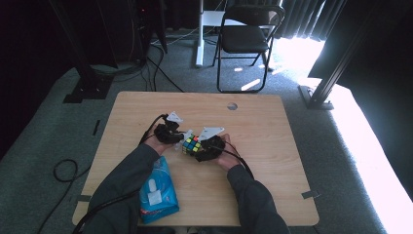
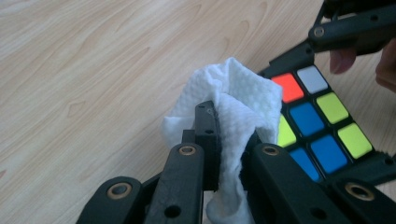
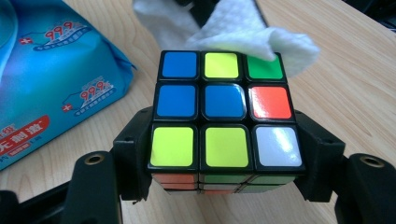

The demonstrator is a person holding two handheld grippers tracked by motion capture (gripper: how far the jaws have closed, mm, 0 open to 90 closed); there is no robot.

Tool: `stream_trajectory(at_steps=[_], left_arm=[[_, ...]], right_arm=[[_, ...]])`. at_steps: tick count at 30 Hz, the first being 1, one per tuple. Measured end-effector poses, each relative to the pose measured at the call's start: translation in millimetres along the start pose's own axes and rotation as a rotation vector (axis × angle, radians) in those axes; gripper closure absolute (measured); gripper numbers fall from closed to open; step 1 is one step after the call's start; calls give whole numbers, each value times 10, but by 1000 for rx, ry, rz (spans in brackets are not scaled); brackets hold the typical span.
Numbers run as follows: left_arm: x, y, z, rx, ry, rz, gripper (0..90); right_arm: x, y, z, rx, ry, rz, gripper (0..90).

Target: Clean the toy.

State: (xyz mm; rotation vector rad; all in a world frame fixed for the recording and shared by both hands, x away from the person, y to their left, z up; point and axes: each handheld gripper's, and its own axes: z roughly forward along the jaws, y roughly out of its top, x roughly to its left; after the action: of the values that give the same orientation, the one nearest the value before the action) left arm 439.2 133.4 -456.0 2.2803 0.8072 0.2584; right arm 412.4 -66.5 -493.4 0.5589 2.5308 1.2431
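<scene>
Right gripper view: cube [image 3: 224,116] between right tongs [image 3: 224,154] (clamped).

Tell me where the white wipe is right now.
The white wipe is pinched in the left gripper, pressed against the far edge of the puzzle cube, which the right gripper clamps near the table centre in the high view.

Overhead view; two close cube [image 3: 224,116] views

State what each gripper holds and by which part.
Left gripper: shut on a bunched white textured wipe, pinched at its lower folds. Right gripper: clamps the multicoloured puzzle cube by two opposite sides.
</scene>
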Motion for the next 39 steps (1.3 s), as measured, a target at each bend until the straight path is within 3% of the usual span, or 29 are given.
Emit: stream_trajectory(at_steps=[18, 34, 39], left_arm=[[-44, -30, 60, 37, -12, 24, 863], [-22, -93, 154, 93, -4, 24, 863], [-25, -97, 175, 96, -4, 24, 862]], right_arm=[[-98, -45, -67, -6, -78, 47, 341], [-93, 15, -148, -61, -81, 54, 341], [-85, 12, -156, -65, -56, 53, 341]])
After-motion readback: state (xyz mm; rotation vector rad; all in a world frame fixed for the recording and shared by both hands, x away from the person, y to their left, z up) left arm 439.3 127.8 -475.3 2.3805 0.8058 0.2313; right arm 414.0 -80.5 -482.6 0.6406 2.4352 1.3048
